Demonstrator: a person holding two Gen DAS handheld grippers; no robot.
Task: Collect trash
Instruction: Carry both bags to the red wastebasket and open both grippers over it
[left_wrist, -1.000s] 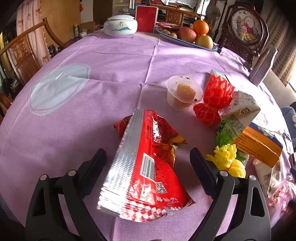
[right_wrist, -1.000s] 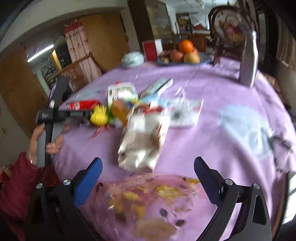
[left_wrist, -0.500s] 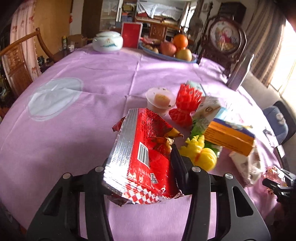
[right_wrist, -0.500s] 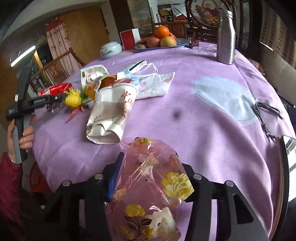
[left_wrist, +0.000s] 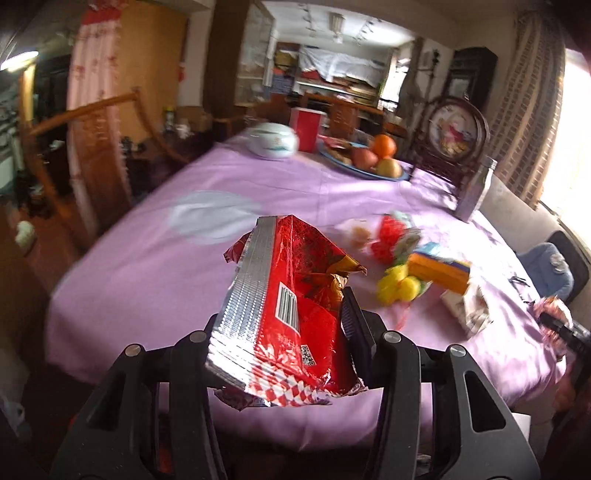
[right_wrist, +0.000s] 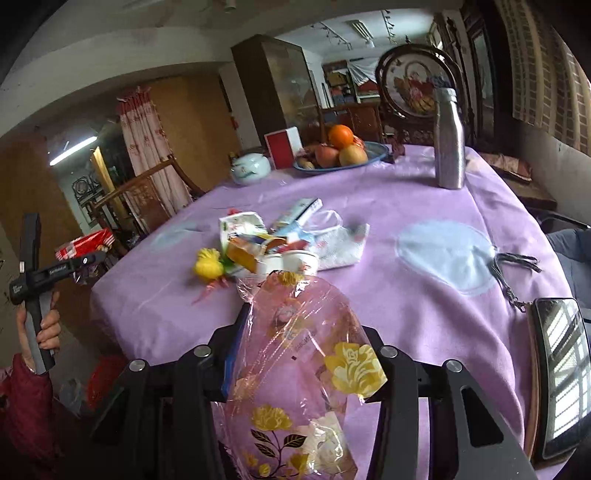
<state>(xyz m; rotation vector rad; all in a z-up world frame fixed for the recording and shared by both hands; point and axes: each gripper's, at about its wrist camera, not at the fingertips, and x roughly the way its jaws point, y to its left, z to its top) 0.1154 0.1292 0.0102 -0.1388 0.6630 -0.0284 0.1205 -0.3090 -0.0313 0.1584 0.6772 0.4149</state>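
Note:
My left gripper (left_wrist: 284, 325) is shut on a red and silver snack wrapper (left_wrist: 291, 306) and holds it above the near edge of the purple table (left_wrist: 147, 258). My right gripper (right_wrist: 303, 339) is shut on a clear plastic bag with yellow flowers (right_wrist: 306, 369), held above the table's front edge. The left gripper and its red wrapper (right_wrist: 83, 243) also show at the far left of the right wrist view. A heap of trash (right_wrist: 273, 247) lies mid-table: cartons, paper cups, a white bag, a yellow pompom (right_wrist: 208, 266).
At the back stand a fruit plate (right_wrist: 340, 151), a red box (right_wrist: 284, 147), a white lidded jar (right_wrist: 249, 168), a steel bottle (right_wrist: 448, 140) and a framed picture (right_wrist: 413, 88). A phone (right_wrist: 557, 373) and keys (right_wrist: 509, 269) lie at the right. A wooden chair (left_wrist: 85, 147) stands left.
Both grippers went from open to shut, the left on the red wrapper, the right on the flowered bag. Both then lifted their loads and drew back from the table.

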